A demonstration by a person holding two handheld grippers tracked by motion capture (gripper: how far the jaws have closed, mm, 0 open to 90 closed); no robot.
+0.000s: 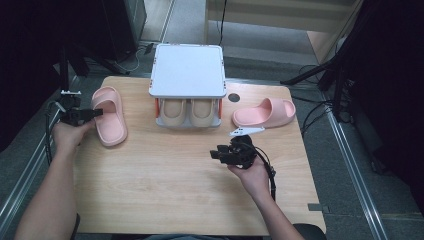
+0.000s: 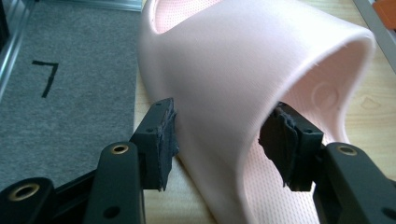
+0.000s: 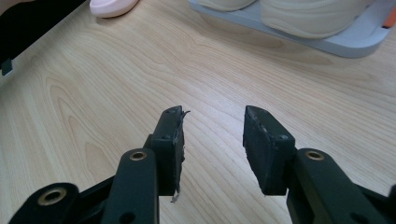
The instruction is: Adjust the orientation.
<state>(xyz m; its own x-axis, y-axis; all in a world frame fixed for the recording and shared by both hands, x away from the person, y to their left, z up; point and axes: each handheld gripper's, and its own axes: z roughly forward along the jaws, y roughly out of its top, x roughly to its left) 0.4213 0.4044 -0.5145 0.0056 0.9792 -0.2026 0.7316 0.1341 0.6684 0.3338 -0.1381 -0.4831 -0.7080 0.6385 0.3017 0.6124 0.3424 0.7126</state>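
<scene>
The left gripper is spread wide, its jaws straddling the strap of a pink slipper; whether the pads press on it cannot be told. The slipper lies flat on the table. The right gripper is held open and empty above bare wood, a rack of beige slippers lying beyond its tips.

A single mark can be read: a black figure "7" stands on the grey carpet floor beside the table, seen in the left gripper view. It looks made of black tape strips.
</scene>
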